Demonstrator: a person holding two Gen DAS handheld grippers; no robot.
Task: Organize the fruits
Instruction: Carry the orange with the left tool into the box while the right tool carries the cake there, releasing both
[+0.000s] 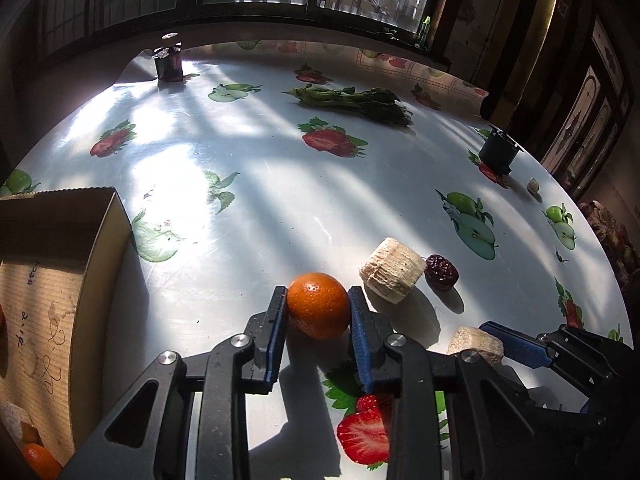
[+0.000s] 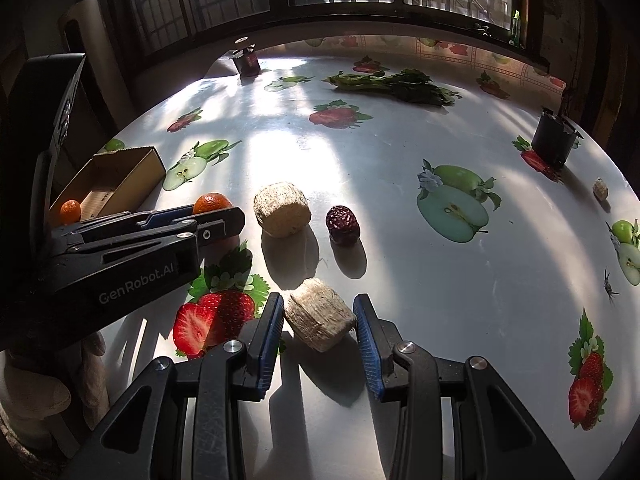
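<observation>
Sunlight is streaming through the window bars and striping the tabletop, a glossy cloth printed with strawberries and apples. From the left wrist view, the left gripper is clenching a small orange, both blue pads pressing its sides while it is sitting near the tabletop's near edge. A cardboard box is waiting at the left edge, with another orange already lying inside, so that looks like the destination. A pale cylindrical chunk and a wrinkled red date are lying just beside the fruit. To do this well, the person should be lifting straight up first, clearing the chunk, then carrying the orange leftward over the box wall without squeezing harder.

From the right wrist view, the right gripper is bracketing a second pale chunk; its left pad is touching, but the right pad seems to be standing just off, so I am judging it released. Leafy greens are lying toward the far edge, a dark jar is standing at the far left corner, and a dark cup is standing near the right edge.
</observation>
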